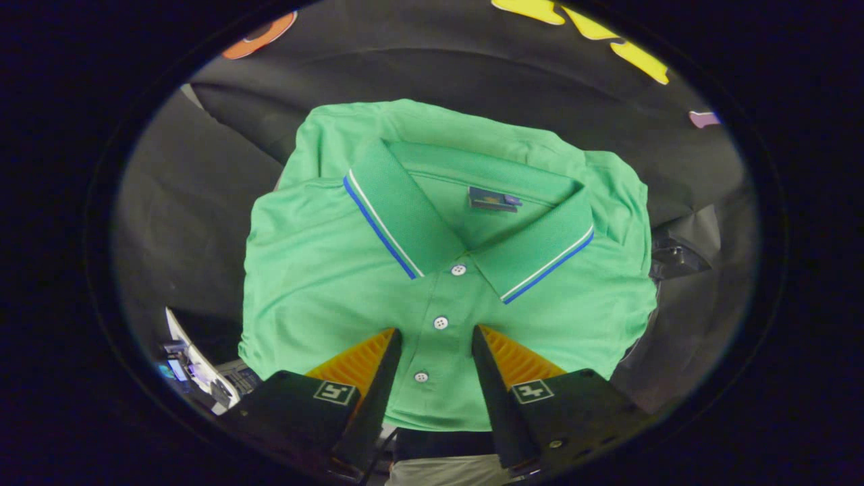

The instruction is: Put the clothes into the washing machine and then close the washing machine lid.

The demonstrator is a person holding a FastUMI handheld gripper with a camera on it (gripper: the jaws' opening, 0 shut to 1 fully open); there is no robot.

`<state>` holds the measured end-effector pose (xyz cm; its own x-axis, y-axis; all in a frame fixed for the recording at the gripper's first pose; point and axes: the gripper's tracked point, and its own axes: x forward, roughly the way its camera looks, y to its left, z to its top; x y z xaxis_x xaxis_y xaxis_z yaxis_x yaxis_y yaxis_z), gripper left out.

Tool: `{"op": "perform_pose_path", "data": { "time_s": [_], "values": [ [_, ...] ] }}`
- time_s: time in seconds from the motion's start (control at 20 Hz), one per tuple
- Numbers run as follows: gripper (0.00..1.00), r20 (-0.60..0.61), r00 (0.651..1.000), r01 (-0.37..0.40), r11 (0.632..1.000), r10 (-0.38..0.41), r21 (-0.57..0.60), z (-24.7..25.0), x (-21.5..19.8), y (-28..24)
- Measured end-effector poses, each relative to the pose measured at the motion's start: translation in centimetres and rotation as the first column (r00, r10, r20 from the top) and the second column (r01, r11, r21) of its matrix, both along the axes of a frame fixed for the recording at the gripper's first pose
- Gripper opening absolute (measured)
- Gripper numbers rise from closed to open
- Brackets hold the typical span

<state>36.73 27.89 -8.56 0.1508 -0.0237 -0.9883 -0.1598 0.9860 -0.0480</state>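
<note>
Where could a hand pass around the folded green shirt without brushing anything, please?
The open gripper frames the button placket of the folded green polo shirt. The dark cloth surface beside the shirt's one sleeve edge looks bare. The other edge is crowded by a dark metal fitting, and devices clutter the near corner.

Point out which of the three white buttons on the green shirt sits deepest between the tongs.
The lowest button, farthest from the collar on the green polo shirt. It lies between the open tongs; the other two sit farther ahead.

Tongs (435, 337) parted, both fingers (378, 368) angled forward, tips well apart.
</note>
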Motion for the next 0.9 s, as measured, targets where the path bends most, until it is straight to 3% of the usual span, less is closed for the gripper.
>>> {"op": "perform_pose_path", "data": {
  "time_s": [0.2,0.4,0.9],
  "values": [
    [0.37,0.01,0.999,0.041,0.999,-0.042,0.026,0.3,0.6,-0.6],
    [0.08,0.028,1.0,0.005,0.999,-0.006,0.043,0.3,1.0,-0.9],
    [0.07,0.082,0.997,0.001,0.994,-0.011,0.114,4.9,-0.3,-1.2]
  ]
}}
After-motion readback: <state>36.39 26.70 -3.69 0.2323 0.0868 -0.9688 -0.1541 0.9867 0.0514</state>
